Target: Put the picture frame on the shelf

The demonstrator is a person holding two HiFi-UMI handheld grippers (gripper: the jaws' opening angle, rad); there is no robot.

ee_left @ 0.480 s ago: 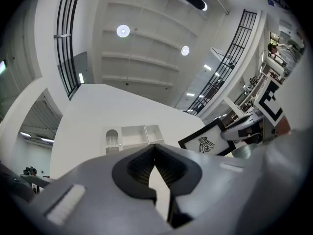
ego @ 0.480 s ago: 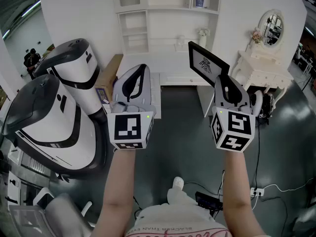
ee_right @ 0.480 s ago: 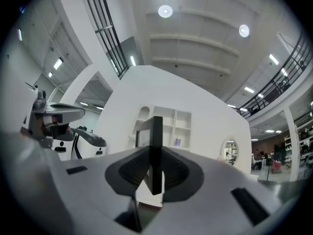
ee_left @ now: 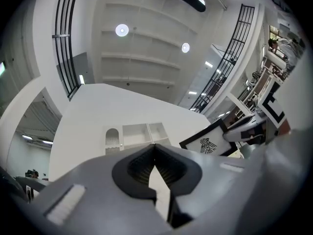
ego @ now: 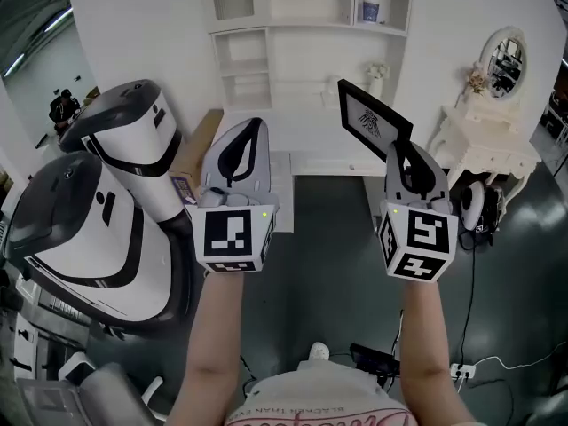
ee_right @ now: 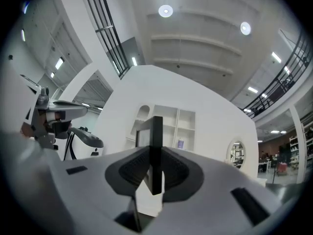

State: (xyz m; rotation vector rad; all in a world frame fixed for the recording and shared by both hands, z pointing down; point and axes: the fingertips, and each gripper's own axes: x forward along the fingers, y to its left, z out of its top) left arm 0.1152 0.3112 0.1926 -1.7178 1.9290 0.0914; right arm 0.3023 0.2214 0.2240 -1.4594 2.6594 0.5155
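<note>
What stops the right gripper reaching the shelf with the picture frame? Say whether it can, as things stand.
Probably not from here: the right gripper, shut on the picture frame, looks short of the shelf. Nothing seems to block it, though; only floor lies between.

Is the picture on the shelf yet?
Not yet. Done: the black-framed picture is picked up, clamped edge-on in the right gripper. In hand: it is held up in the air, short of the white wall shelf unit. Left to do: reach a shelf, stand it there, let go. The left gripper is shut and empty.
</note>
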